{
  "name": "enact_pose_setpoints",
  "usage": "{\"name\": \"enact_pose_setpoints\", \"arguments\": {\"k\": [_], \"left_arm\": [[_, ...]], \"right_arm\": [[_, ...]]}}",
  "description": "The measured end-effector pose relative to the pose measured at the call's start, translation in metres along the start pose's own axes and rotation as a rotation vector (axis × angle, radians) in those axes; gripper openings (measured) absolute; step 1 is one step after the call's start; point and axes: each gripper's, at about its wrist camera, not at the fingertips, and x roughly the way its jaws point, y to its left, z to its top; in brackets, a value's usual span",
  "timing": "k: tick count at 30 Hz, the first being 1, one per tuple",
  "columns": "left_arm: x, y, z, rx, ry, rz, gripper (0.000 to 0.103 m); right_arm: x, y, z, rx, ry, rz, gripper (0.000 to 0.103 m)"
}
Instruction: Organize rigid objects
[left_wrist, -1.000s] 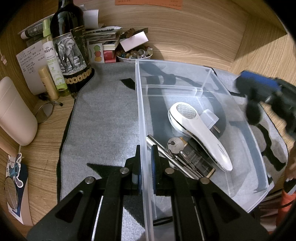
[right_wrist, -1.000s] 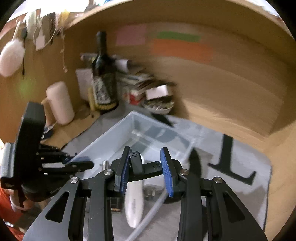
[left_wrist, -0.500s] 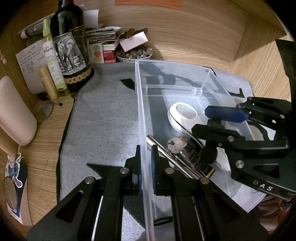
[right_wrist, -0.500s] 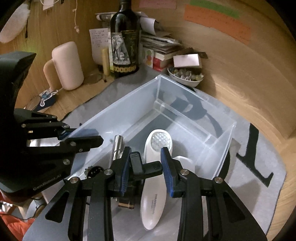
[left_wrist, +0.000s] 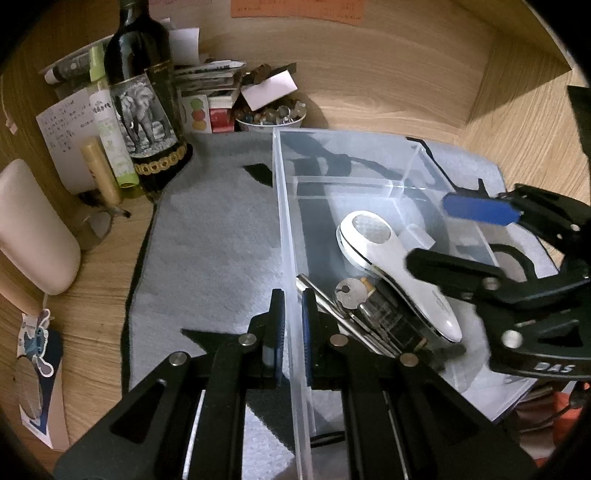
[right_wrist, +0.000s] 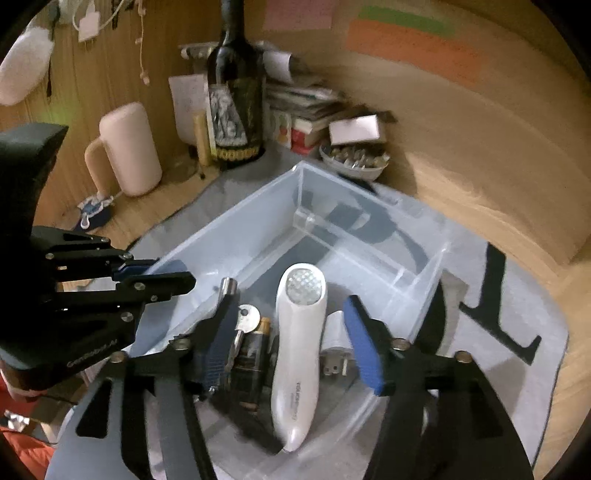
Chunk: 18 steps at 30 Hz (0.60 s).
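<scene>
Left wrist view: left tongs (left_wrist: 291, 325) are pinching the near wall of the clear bin (left_wrist: 284, 229), which sits on a grey mat (left_wrist: 214, 243). Right wrist view: right tongs (right_wrist: 291, 343) spread wide over the white handheld device (right_wrist: 299, 343) lying in the bin, key (right_wrist: 246, 319) just beside it.

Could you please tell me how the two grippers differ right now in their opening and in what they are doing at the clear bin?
The left gripper is nearly shut, pinching the clear bin by its side wall; the right gripper is wide open and holds nothing. The left gripper sits at the rim, one finger outside; the right gripper hangs over the bin's inside, straddling the white handheld device. Both have black frames with blue pads.
</scene>
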Motion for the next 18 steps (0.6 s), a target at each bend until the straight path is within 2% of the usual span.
{"name": "enact_pose_setpoints", "arguments": {"k": [2, 5, 9, 14, 16, 18], "left_arm": [[-0.003, 0.001, 0.001, -0.001, -0.004, 0.007, 0.015], [-0.009, 0.000, 0.003, -0.004, -0.022, 0.026, 0.024], [-0.024, -0.001, 0.007, -0.002, -0.060, 0.039, 0.042], [-0.054, -0.015, 0.009, 0.030, -0.152, 0.036, 0.057], [-0.073, -0.025, 0.008, 0.045, -0.211, 0.028, 0.068], [-0.087, -0.034, 0.007, 0.062, -0.265, 0.031, 0.069]], "right_arm": [[-0.010, -0.002, 0.000, 0.006, -0.027, -0.011, 0.064], [-0.024, -0.007, -0.001, 0.017, -0.066, -0.031, 0.074], [-0.046, -0.012, -0.005, 0.033, -0.123, -0.068, 0.078], [-0.077, -0.018, -0.013, 0.067, -0.200, -0.115, 0.087], [-0.091, -0.020, -0.018, 0.087, -0.236, -0.137, 0.089], [-0.103, -0.021, -0.022, 0.104, -0.266, -0.158, 0.094]]}}
